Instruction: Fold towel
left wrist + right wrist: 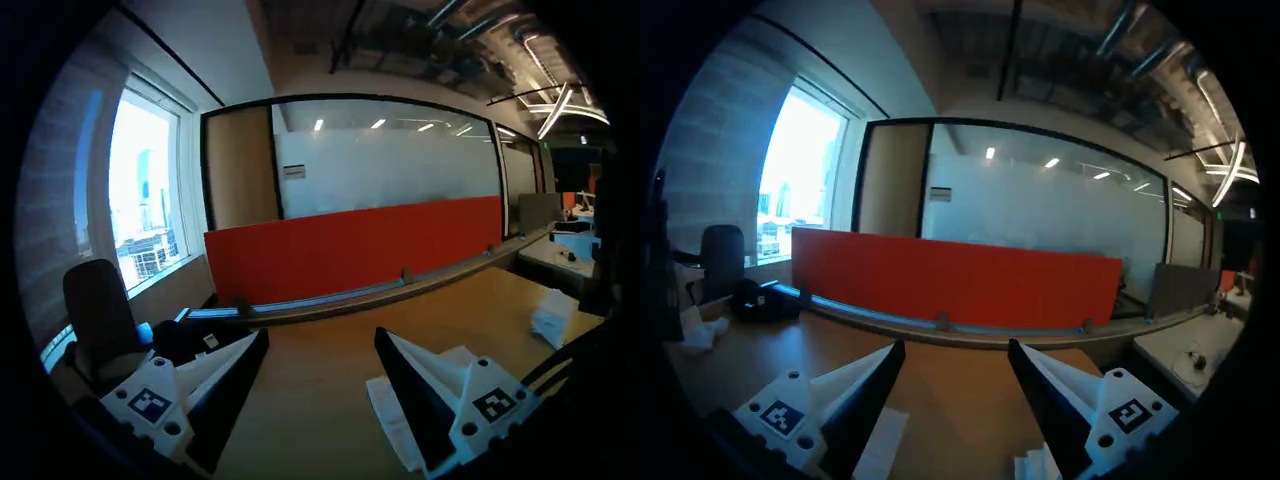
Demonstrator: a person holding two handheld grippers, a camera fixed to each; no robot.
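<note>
the towel lies flat and pale on the wooden desk, low in the left gripper view, partly under that claw's right-hand finger. in the right gripper view a white strip and a white, seemingly layered corner peek up at the bottom edge; whether they are parts of the same cloth cannot be told.

the left gripper hangs above the desk with its fingers spread wide and nothing between them. the right gripper is also wide apart and empty, raised and looking level across the desk rather than down at it.

so no grasp has been made. by my reading this is the approach step, before any fold. the next move calls for tipping both claws down, bringing each to a near corner or edge of the towel, and pinching only the top layer so the cloth lifts cleanly.

farther out, a crumpled white cloth sits near the desk's right side, well apart from the towel. a red partition runs along the back of the desk, with frosted glass behind it, and a dark chair stands by the bright window.
</note>
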